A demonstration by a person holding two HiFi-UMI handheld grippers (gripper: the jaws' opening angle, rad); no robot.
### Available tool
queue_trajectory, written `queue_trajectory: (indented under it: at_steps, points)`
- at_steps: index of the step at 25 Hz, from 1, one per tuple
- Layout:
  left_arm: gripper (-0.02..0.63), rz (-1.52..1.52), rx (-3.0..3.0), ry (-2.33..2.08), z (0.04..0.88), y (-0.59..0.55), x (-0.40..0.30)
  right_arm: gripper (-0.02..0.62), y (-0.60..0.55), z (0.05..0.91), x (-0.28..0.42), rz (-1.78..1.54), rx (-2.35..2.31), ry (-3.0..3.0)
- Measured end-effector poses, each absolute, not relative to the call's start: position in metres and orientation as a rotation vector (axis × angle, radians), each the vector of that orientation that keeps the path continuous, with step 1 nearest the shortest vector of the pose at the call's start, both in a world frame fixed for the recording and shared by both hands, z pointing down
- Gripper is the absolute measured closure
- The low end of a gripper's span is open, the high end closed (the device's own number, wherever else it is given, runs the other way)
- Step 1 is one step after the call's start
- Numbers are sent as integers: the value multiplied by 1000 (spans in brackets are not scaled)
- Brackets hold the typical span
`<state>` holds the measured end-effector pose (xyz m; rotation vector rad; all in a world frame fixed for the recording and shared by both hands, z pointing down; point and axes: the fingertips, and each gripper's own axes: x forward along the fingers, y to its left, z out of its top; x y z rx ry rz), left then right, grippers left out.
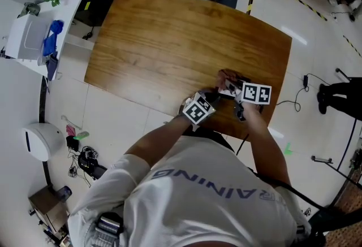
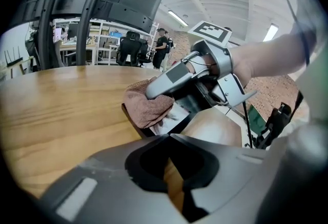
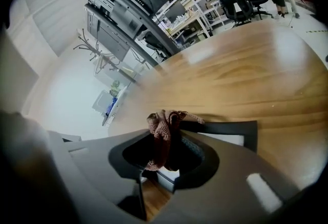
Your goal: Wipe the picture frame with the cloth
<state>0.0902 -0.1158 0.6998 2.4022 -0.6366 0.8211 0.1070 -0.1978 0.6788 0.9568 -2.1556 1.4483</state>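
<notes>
Your right gripper (image 3: 165,140) is pinched tight on the brown cloth (image 3: 163,128). The cloth sticks up in a bunch from between the jaws. It rests on the picture frame (image 3: 228,128), which lies flat on the wooden table (image 3: 256,74) with its dark rim running off toward 3 o'clock.

In the left gripper view, the right gripper comes in from 2 o'clock and tips down. Your right hand (image 2: 246,61) is wrapped around its handle. The cloth (image 2: 146,107) is squashed under its grey finger (image 2: 164,82), on the 10 o'clock side of the frame (image 2: 173,115).

Your left gripper (image 2: 166,137) has its jaws closed together. The tips sit right at the near corner of the frame. You cannot tell if they pinch it.

From above, both grippers meet near the table edge closest to you, at about 4 o'clock on the table top (image 1: 169,37). The left gripper (image 1: 214,96) is at 8 o'clock from the right gripper (image 1: 231,85). Your left arm reaches up toward 1 o'clock. Your right arm reaches up toward 11 o'clock, so the two arms make a pointed shape.
</notes>
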Motion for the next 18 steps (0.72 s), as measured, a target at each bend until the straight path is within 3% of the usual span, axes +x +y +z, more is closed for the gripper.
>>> queue_trajectory:
  at_steps: [18]
  points:
    - [600, 885, 2392, -606, 707, -110, 85, 478, -184, 676, 225, 1558, 1275, -2109]
